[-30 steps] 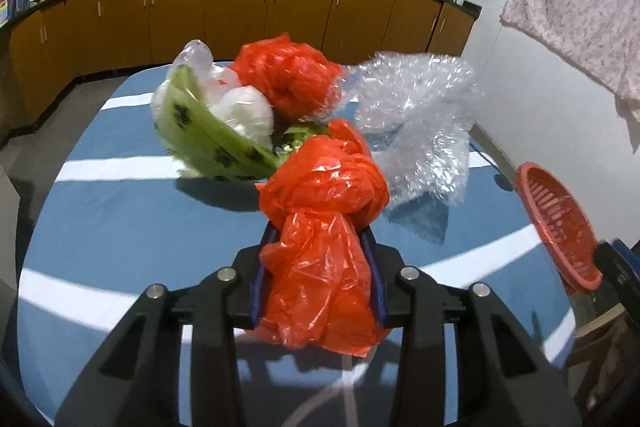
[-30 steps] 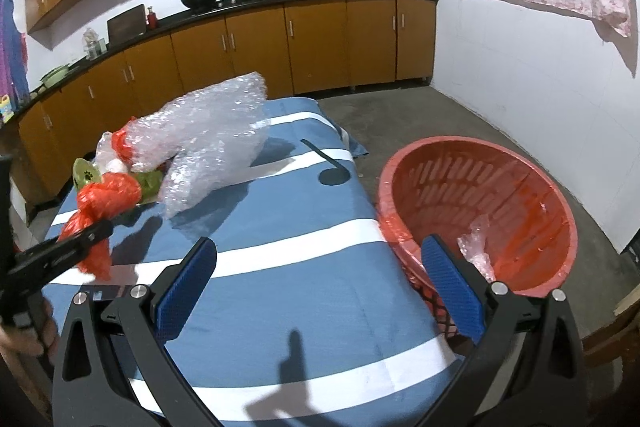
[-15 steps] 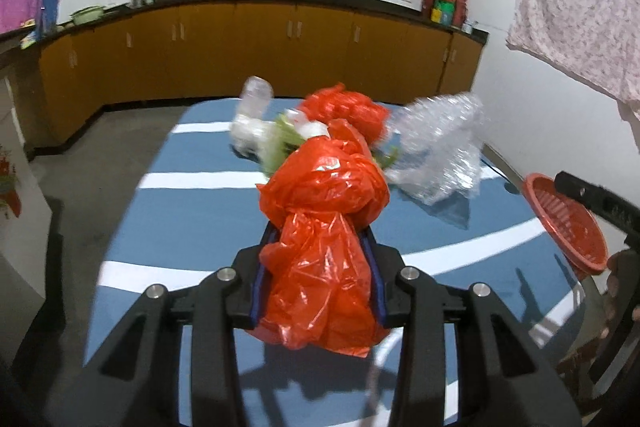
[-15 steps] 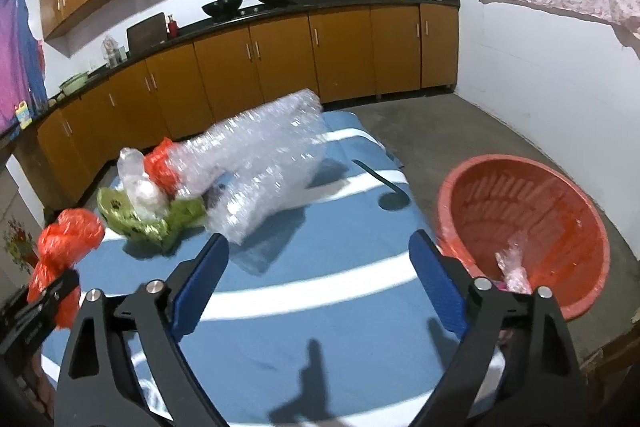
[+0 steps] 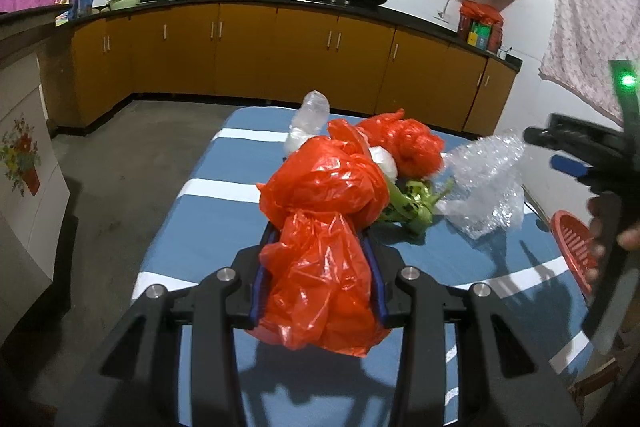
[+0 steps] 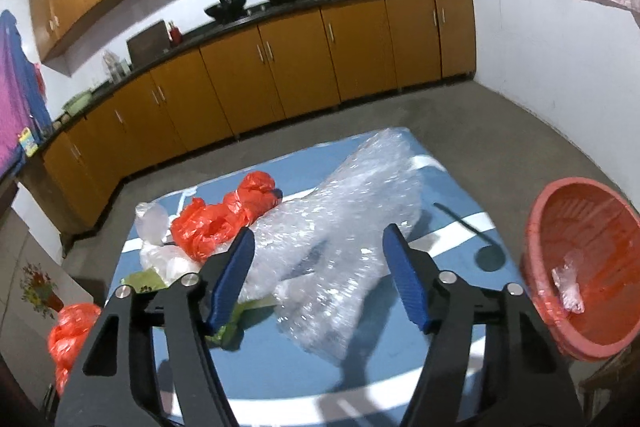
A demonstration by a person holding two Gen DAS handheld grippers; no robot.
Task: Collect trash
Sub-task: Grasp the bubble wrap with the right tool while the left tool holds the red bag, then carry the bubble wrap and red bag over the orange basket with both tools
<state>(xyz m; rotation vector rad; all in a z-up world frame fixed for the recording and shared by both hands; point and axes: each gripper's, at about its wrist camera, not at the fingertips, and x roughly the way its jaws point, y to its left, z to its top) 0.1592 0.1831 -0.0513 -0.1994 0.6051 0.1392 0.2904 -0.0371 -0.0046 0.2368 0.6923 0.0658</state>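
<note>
Plastic fills the left wrist view: the left gripper [image 5: 318, 267] pinches a red bag [image 5: 320, 227] between its blue pads, the knotted top bulging past the fingertips above the striped blue table [image 5: 208, 211]. Beyond it lies the trash pile: a second red bag [image 5: 404, 147], a clear bag [image 5: 314, 109], green scraps [image 5: 414, 203] and bubble wrap [image 5: 486, 183]. At the right edge a hand [image 5: 612, 227] holds the right gripper, with the basket [image 5: 572, 247] just past the table edge below it.

From the right wrist view, the right gripper [image 6: 320, 263] hangs over the bubble wrap [image 6: 340, 227], its jaws closing with the wrap seen between them; whether the pads touch it is hard to tell through the blur, though they seem clear of it. Left of the wrap sit the second red bag [image 6: 224, 215], the clear bag [image 6: 154, 227] and the green scraps [image 6: 146, 281]. The held red bag [image 6: 68, 339] shows at the lower left. The basket [image 6: 580, 267] stands off the table's right side with a bit of clear plastic [image 6: 568, 285] inside.
</note>
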